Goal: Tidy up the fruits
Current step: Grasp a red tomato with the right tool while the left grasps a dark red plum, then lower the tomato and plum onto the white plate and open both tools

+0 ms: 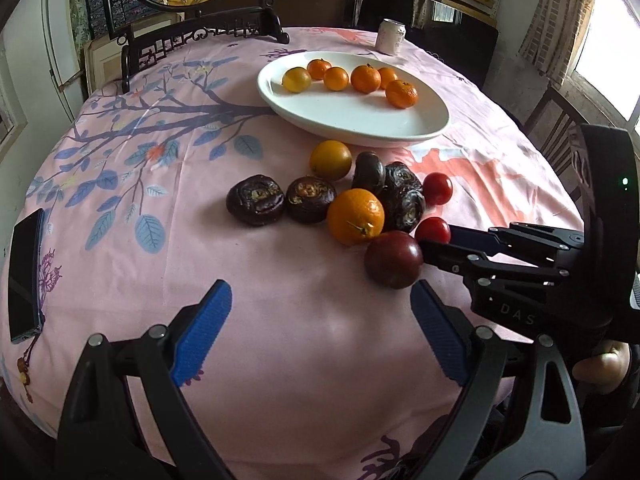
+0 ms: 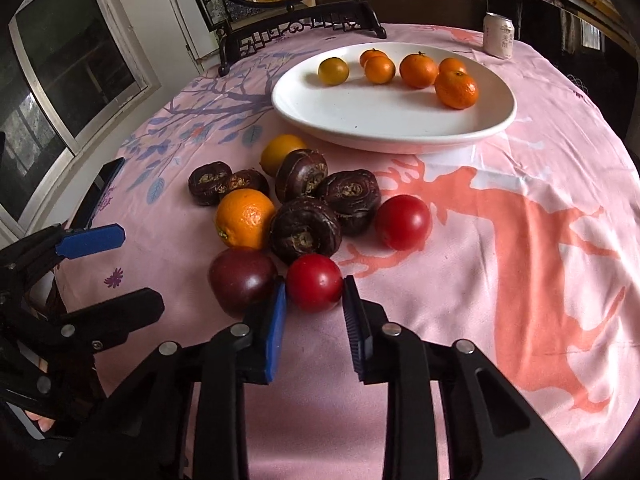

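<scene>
Six small orange tangerines [image 2: 416, 70] sat on the far side of an oval white plate [image 2: 394, 124]. Nearer, on the cloth, clustered dark wrinkled water chestnuts [image 2: 306, 230], two bigger oranges [image 2: 244, 219], two glossy red tomatoes [image 2: 403, 222] and a dark purple plum [image 2: 242, 280].

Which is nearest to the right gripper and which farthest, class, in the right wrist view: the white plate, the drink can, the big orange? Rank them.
1. The big orange, left of and just beyond the right gripper, among the dark fruits.
2. The white plate, mid-table, holding small oranges.
3. The drink can, at the table's far edge, upper right.
</scene>
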Motion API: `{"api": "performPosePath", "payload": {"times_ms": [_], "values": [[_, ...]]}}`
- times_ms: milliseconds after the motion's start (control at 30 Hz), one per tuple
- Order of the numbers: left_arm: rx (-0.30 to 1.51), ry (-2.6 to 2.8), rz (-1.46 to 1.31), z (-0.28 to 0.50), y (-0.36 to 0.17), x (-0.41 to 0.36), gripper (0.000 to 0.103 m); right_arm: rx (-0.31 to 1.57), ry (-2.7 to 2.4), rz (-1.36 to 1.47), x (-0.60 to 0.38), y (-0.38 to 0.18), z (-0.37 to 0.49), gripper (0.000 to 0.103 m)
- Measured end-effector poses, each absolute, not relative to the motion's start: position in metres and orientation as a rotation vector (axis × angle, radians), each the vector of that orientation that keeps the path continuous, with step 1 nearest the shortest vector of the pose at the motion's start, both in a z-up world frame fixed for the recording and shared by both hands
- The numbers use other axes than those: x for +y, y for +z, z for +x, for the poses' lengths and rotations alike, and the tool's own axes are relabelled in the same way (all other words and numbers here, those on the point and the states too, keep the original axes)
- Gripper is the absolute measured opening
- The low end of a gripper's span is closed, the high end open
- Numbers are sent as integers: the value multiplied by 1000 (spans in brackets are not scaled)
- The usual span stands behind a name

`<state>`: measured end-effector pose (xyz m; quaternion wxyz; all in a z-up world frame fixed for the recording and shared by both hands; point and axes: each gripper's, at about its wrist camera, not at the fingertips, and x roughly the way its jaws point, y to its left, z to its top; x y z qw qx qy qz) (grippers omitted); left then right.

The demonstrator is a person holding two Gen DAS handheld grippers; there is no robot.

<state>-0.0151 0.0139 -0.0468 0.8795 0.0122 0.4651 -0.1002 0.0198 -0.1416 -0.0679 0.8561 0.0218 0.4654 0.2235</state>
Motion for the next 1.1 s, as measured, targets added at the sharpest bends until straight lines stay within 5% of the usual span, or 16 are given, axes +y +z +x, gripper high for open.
{"api": "performPosePath", "payload": {"times_ms": [367,433,500,600,1100], "values": [[1042,-206,78,8,-76,-35,92,916,322,74,-204,-53,-8,28],[1057,-202,75,13,-82,-39,82,909,323,84,-209,-52,-9,28],[1039,-167,104,15,-84,-43,58,907,324,93,-212,-52,-8,28],[1036,-203,57,16,-80,-42,39,911,335,96,-211,-53,-8,28],[977,-251,-21,-8,-52,-12,39,909,369,57,-177,-43,-8,28]]}}
